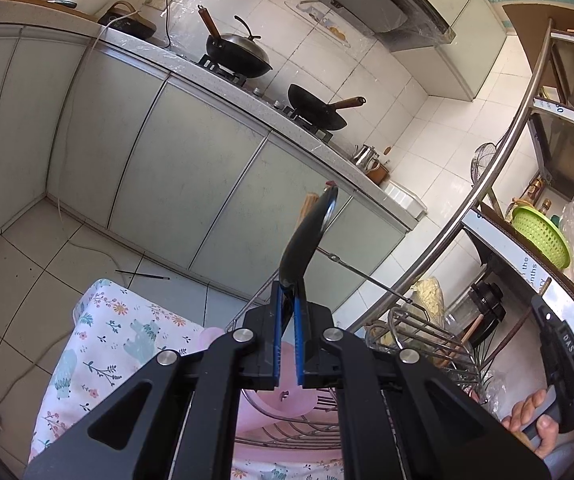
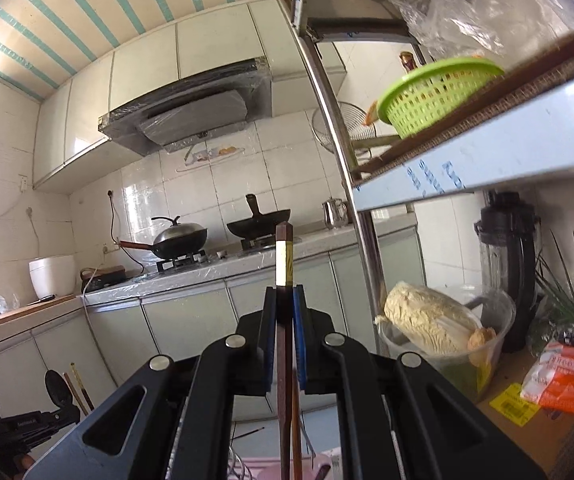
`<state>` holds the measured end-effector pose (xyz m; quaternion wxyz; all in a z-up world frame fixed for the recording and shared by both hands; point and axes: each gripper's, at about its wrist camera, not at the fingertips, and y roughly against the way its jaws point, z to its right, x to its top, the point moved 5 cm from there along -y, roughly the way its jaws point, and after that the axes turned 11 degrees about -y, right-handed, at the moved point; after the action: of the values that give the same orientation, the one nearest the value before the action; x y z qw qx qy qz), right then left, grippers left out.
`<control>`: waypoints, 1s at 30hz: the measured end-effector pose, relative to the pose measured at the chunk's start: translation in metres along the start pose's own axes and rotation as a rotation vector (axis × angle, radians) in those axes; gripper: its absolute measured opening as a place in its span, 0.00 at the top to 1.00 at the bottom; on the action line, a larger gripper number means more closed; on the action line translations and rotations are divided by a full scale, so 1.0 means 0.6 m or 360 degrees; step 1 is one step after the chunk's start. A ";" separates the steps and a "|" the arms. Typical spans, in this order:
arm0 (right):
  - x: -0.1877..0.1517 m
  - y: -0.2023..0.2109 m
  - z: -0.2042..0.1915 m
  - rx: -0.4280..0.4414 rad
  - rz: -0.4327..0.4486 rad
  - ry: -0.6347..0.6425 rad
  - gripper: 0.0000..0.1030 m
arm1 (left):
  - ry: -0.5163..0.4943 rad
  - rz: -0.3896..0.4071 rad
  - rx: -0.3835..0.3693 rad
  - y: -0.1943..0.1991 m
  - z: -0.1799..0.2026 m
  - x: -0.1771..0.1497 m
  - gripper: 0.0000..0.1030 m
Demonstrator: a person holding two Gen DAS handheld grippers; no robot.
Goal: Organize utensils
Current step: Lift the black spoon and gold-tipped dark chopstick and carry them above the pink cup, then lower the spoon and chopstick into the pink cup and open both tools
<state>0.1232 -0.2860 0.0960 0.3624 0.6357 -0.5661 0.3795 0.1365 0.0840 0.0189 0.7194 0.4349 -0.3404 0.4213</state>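
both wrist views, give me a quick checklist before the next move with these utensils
1. Left tongs shut on the black spoon: ok.
2. Right tongs shut on the dark brown wooden chopsticks: ok.
3. Spoon sits straight in the grip: not ok, it leans right.
4. Chopsticks are a full pair: ok, a second stick shows beside the first, lower in the right view.
5. Metal wire dish rack within view below: ok.
6. Free slot in the rack for the utensils: cannot tell.

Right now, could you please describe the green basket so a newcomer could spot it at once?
Find the tall steel shelf rack beside the kitchen counter. On an upper shelf sits the green basket, beside a crumpled clear plastic bag. It is the only bright lime, slotted plastic thing there.
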 end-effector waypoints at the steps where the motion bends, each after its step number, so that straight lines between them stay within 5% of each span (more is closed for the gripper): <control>1: -0.007 0.003 0.004 -0.0007 -0.0014 -0.0011 0.92 | 0.0003 -0.0003 -0.0001 0.000 0.000 -0.001 0.96; 15: -0.112 -0.009 0.082 -0.0141 -0.0319 -0.0205 0.92 | 0.0053 -0.0060 0.0010 -0.013 -0.010 -0.019 0.96; 30: -0.073 -0.073 0.031 -0.0105 -0.0485 0.0063 0.93 | -0.0005 -0.0088 0.0043 -0.020 -0.007 -0.004 0.96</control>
<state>0.1652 -0.2789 0.0475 0.4477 0.6944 -0.4680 0.3138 0.1471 0.0839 0.0113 0.7242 0.4544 -0.3238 0.4051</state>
